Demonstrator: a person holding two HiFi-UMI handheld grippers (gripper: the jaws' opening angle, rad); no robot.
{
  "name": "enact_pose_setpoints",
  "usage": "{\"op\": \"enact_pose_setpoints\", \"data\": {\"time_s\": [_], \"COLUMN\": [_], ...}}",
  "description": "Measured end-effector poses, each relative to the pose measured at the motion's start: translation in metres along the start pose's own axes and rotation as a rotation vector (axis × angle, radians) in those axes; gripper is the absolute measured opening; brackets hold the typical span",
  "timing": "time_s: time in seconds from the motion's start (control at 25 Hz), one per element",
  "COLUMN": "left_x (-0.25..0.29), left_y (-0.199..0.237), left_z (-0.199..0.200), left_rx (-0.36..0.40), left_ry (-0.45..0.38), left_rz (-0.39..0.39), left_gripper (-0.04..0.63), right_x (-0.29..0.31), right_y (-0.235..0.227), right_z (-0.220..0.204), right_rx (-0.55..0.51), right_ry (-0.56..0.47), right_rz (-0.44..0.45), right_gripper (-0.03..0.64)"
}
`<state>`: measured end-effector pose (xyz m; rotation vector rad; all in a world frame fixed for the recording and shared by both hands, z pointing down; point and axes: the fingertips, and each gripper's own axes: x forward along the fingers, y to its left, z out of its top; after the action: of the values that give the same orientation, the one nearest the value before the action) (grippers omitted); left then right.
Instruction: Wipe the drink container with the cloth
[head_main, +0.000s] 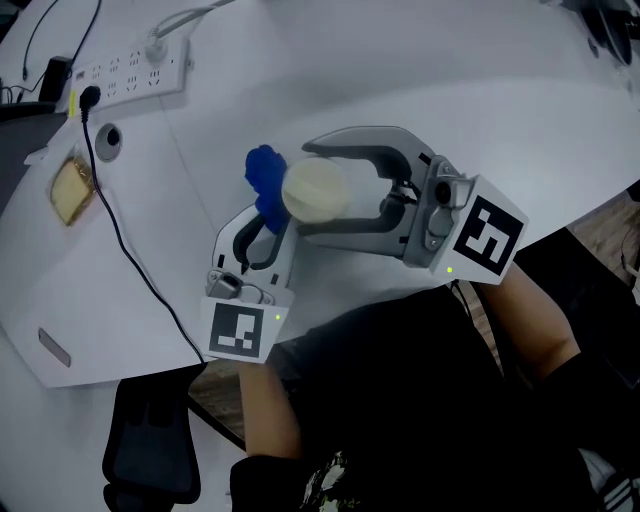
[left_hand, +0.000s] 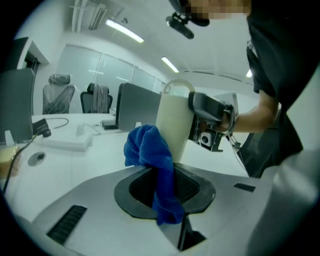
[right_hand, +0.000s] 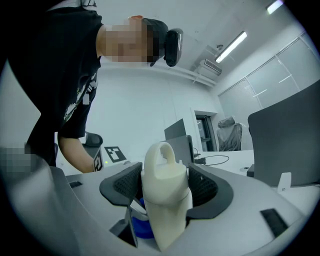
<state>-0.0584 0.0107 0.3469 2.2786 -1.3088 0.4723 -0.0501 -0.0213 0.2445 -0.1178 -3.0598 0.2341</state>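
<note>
A cream drink container (head_main: 316, 190) with a loop handle is held above the white table, clamped between the jaws of my right gripper (head_main: 322, 187). In the right gripper view the container (right_hand: 166, 192) fills the space between the pads, handle up. My left gripper (head_main: 262, 222) is shut on a blue cloth (head_main: 265, 180), whose bunched end touches the container's left side. In the left gripper view the cloth (left_hand: 155, 160) hangs from the jaws against the container (left_hand: 175, 122), with the right gripper (left_hand: 212, 117) behind it.
A white power strip (head_main: 130, 70) lies at the far left of the table (head_main: 400, 60), with a black cable (head_main: 125, 245) running toward the near edge. A yellowish object (head_main: 72, 188) sits at the left. A black chair (head_main: 150, 450) stands below the table edge.
</note>
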Motion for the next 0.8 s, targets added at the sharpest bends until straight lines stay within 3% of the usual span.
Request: {"op": "enact_pose_setpoints", "data": {"time_s": [0.08,0.28,0.44,0.56,0.68,0.8], "left_x": [0.008,0.017,0.018,0.017,0.017,0.017], "left_y": [0.003,0.004,0.006,0.007,0.006,0.006], "left_z": [-0.007,-0.022,-0.025,-0.027,-0.027,-0.027], "left_rx": [-0.041,-0.059,-0.064,-0.059,-0.091,-0.104], "left_ry": [0.013,0.018,0.002,-0.005,-0.024,-0.032], "left_rz": [-0.007,-0.020,-0.017,0.003,0.044,0.097], "left_gripper": [0.064,0.064,0.064,0.064,0.064,0.064], "right_x": [0.000,0.003,0.002,-0.002,-0.011,-0.014], "right_y": [0.000,0.002,0.001,0.002,0.002,0.000], "right_z": [0.001,0.002,-0.001,0.003,0.009,0.005], "right_rx": [-0.003,-0.033,-0.039,-0.022,0.012,-0.013], "right_ry": [-0.007,-0.014,-0.017,-0.052,-0.099,-0.078], "right_rz": [0.005,0.014,-0.039,-0.144,-0.313,-0.480], "right_gripper": [0.264,0.264,0.264,0.264,0.264,0.264]}}
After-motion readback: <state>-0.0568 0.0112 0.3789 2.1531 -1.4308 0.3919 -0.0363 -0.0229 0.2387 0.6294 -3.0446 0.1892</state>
